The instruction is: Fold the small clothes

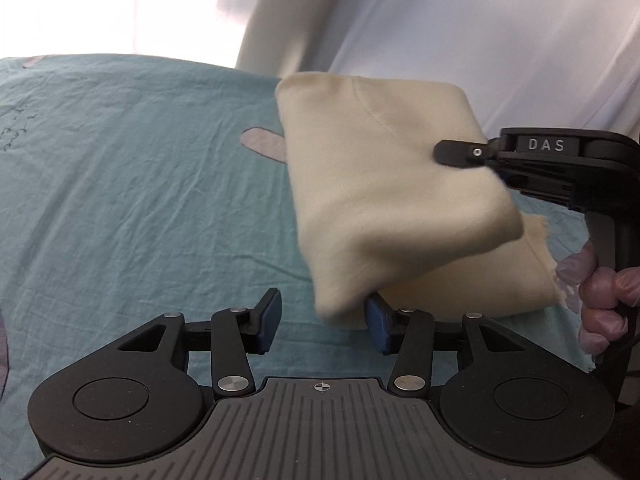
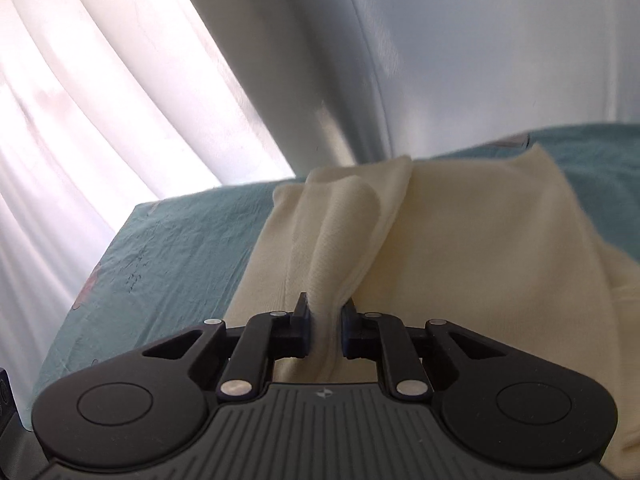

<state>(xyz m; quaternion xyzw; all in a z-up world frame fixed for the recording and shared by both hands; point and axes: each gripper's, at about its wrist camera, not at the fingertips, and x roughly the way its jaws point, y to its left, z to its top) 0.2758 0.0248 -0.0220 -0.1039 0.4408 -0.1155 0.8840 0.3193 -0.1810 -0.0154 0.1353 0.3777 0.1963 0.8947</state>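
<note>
Only partly visible, the cream garment (image 2: pixel 460 240) is pinched by the right hand-held gripper (image 2: pixel 326 330); the left hand-held gripper (image 1: pixel 320 322) stands spread.

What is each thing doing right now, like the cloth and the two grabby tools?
Cream cloth: partly folded, one part lifted off the bed, the rest lying on it.
Right tool: shut on a bunched fold of the cream cloth.
Left tool: open, a corner of the cloth hanging by one pad, not gripped.
Teal bedsheet: spread out, wrinkled.
Hand: wrapped around the right tool's handle.
</note>
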